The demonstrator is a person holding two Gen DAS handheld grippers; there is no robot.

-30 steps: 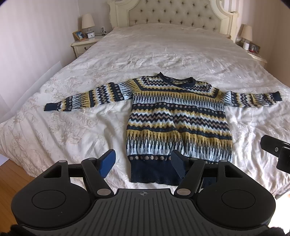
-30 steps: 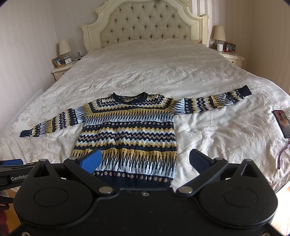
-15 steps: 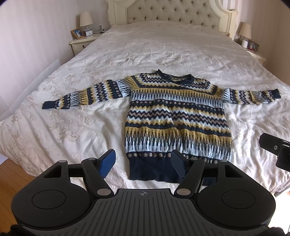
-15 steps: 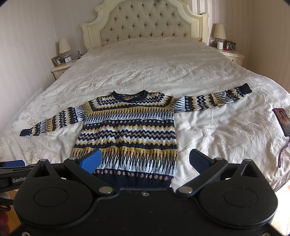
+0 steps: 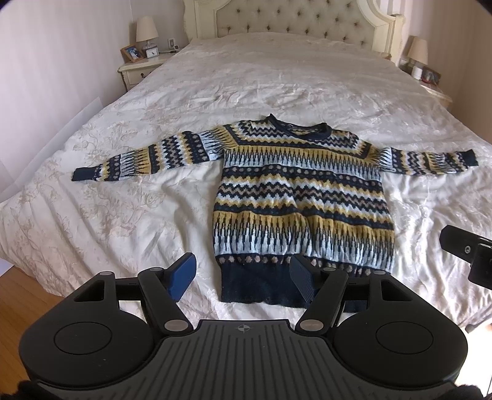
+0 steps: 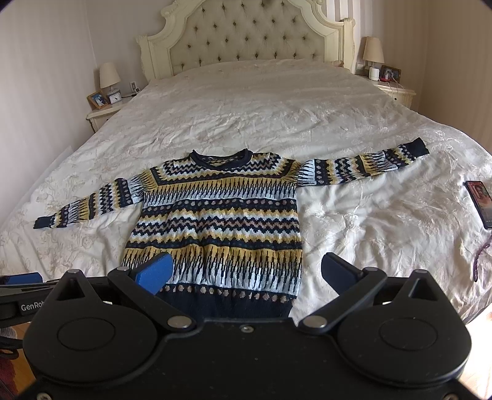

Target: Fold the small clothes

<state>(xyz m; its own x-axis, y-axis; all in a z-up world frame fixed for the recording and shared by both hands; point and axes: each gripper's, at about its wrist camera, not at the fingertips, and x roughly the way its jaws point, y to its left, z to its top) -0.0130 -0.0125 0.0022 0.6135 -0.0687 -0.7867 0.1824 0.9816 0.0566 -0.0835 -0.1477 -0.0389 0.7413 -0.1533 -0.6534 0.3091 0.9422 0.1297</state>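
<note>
A small knitted sweater (image 5: 301, 197) in navy, yellow and pale blue bands lies flat on the bed, neck away from me, both sleeves spread sideways. It shows in the right wrist view too, sweater (image 6: 221, 221). My left gripper (image 5: 243, 275) hovers open above the navy hem's left end, nothing between its blue pads. My right gripper (image 6: 246, 270) is open as well, above the lower right part of the sweater, holding nothing. Each gripper's edge peeks into the other's view.
The white embroidered bedspread (image 5: 123, 200) covers a wide bed with a tufted headboard (image 6: 246, 40). A phone (image 6: 480, 203) and a dark cord (image 6: 479, 255) lie near the bed's right edge. Nightstands with lamps (image 5: 147, 29) flank the bed. Wooden floor (image 5: 18, 295) is at lower left.
The sweater sits slightly lower in both views than a second ago; the cameras tipped a little. Both grippers stay open and the sweater lies as before.
</note>
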